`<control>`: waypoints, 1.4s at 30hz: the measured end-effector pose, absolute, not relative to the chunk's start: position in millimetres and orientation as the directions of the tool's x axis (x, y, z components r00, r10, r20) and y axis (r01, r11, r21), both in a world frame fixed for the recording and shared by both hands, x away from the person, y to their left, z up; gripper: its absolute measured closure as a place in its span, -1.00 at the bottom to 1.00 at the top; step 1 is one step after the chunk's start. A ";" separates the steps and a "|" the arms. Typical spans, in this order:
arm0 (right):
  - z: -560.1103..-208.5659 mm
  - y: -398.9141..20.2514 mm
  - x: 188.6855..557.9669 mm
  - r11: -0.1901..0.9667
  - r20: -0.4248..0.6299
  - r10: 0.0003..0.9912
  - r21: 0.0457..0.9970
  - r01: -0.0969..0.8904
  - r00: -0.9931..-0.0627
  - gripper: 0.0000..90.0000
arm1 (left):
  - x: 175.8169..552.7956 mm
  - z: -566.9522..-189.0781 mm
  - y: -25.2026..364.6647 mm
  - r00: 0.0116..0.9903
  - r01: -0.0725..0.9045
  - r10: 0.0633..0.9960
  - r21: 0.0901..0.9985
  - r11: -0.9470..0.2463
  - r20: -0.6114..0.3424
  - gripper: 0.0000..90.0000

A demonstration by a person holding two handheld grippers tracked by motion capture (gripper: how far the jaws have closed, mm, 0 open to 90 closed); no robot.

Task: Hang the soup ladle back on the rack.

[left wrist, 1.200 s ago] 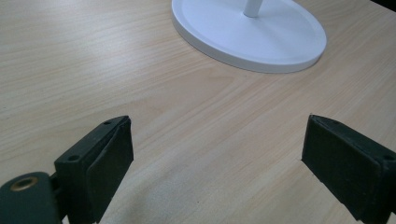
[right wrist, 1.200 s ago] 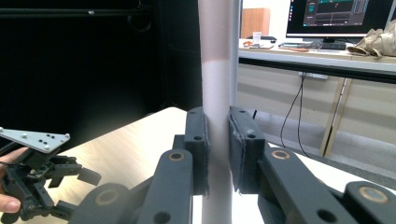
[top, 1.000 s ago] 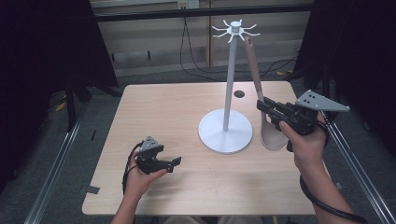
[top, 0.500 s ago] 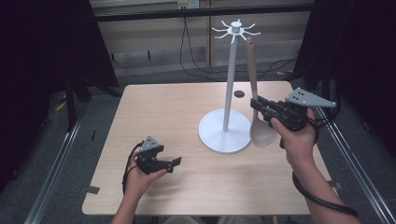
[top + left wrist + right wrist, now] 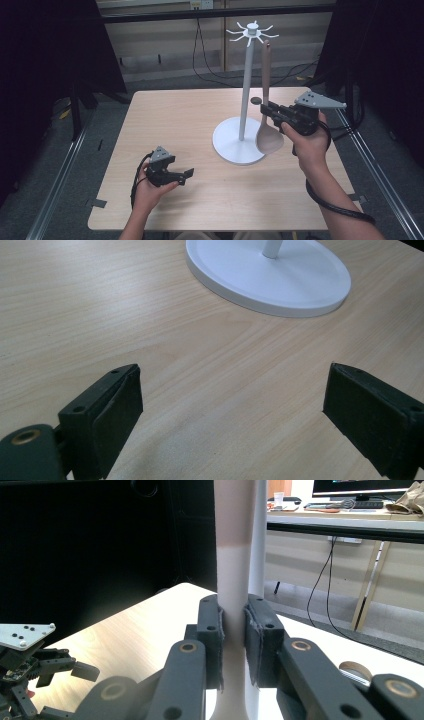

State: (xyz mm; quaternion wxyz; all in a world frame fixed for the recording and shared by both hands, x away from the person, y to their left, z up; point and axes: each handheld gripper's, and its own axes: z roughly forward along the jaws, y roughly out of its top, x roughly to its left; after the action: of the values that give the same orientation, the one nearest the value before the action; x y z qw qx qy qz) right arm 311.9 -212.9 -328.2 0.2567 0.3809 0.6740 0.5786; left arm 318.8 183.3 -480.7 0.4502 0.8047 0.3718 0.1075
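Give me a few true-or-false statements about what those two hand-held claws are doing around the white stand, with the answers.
1. The right gripper is clamped on the spoon. True.
2. The spoon hangs from a hook of the stand. False: it is held upright beside the pole, bowl down.
3. The left gripper holds a cup. False: its jaws are open, with nothing between them.
4. The stand sits on the wooden table. True.
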 end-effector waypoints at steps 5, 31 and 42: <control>-330.6 -208.4 316.2 0.022 0.117 0.799 0.975 0.223 -0.589 0.75 | 318.3 -480.5 185.3 0.697 0.504 0.698 0.804 -0.315 -0.164 -0.80; -328.8 -202.5 320.4 0.038 0.109 0.799 0.972 0.232 -0.591 0.25 | 315.2 -480.6 194.7 0.684 0.512 0.709 0.804 -0.301 -0.170 -0.80; -337.5 -214.2 317.2 0.069 0.090 0.810 0.967 0.247 -0.580 -0.38 | 315.9 -481.2 192.1 0.689 0.514 0.704 0.801 -0.307 -0.172 -0.80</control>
State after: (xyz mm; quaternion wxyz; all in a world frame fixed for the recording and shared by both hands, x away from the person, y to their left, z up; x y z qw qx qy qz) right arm 317.2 -214.2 -337.5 0.2497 0.3845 0.6873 0.5635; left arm 315.9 192.1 -481.2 0.4497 0.8014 0.3799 0.1060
